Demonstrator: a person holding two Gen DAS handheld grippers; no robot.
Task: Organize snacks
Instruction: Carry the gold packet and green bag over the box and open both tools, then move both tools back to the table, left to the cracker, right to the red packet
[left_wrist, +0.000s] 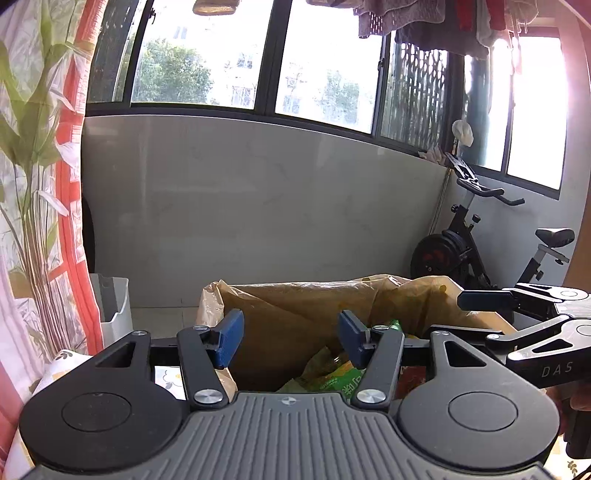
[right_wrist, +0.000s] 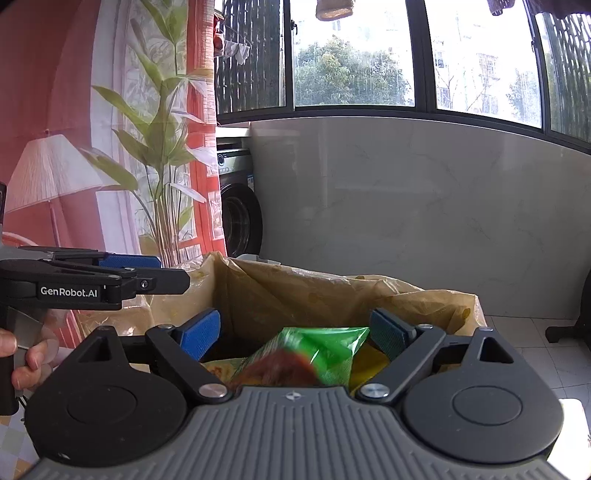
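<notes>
So both grippers were hovering over the same bag-lined box (left_wrist: 295, 306), side by side. The left gripper (left_wrist: 291, 338) had its jaws spread with nothing between them, and the snack packets (left_wrist: 332, 373) lay just below and a bit right of them, down inside the liner. The right gripper (right_wrist: 295, 334) looked nearer: jaws spread wide, and a green snack bag (right_wrist: 325, 350) sat right under them, blurry, long side running roughly across the gap, not pinched. The crinkly liner edge (right_wrist: 332, 284) seemed like the only thing to snag. Exercise bike (left_wrist: 480, 251) stood well behind.
</notes>
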